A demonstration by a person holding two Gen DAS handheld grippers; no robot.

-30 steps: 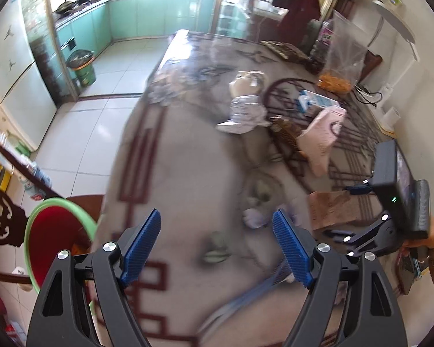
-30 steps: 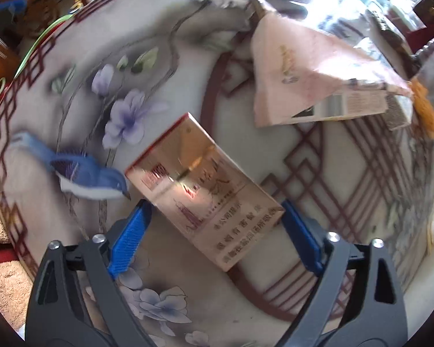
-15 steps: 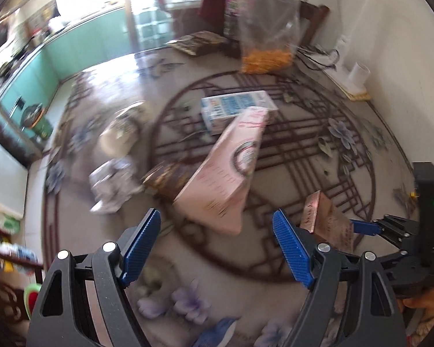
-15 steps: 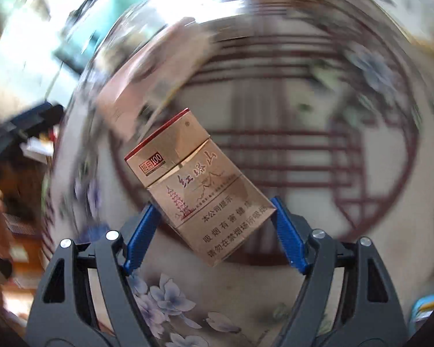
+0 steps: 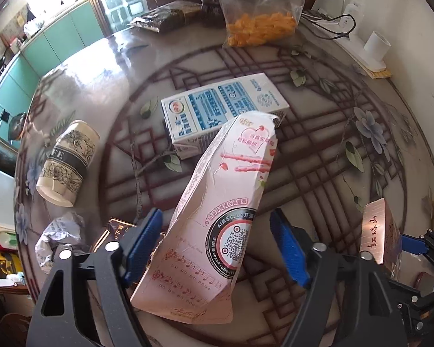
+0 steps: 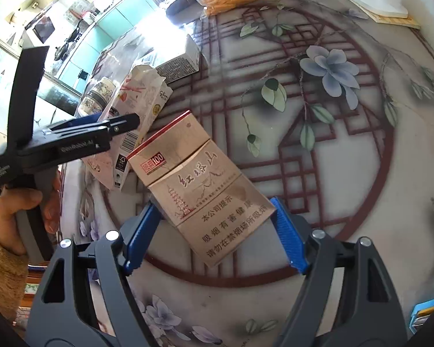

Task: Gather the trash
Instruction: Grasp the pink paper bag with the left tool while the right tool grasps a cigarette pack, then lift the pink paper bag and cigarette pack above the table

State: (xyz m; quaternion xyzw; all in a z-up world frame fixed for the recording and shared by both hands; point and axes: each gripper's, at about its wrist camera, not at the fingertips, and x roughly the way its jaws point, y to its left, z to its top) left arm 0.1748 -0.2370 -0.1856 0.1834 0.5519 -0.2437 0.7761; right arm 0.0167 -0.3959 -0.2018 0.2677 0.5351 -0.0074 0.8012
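My right gripper (image 6: pixel 214 234) is shut on a brown cigarette pack (image 6: pixel 199 188), held above the patterned table (image 6: pixel 347 173); the pack also shows in the left wrist view (image 5: pixel 380 231). My left gripper (image 5: pixel 217 245) is open, its blue pads either side of a pink torn snack box (image 5: pixel 217 217) that lies on the table; the pads do not touch it. Behind it lies a blue-and-white milk carton (image 5: pixel 222 110). A paper cup (image 5: pixel 68 162) lies on its side at left, a crumpled paper wad (image 5: pixel 60 234) below it.
A clear bag of orange snacks (image 5: pixel 260 20) and a dark packet (image 5: pixel 167 17) sit at the table's far edge. A white power strip with cables (image 5: pixel 361 43) lies by the wall. A gold-edged wrapper (image 5: pixel 112 231) lies by the left finger. Teal kitchen cabinets stand beyond.
My left gripper swung from the table edge to the pink box and closed in around it. My right gripper lifted the cigarette pack and turned with it.
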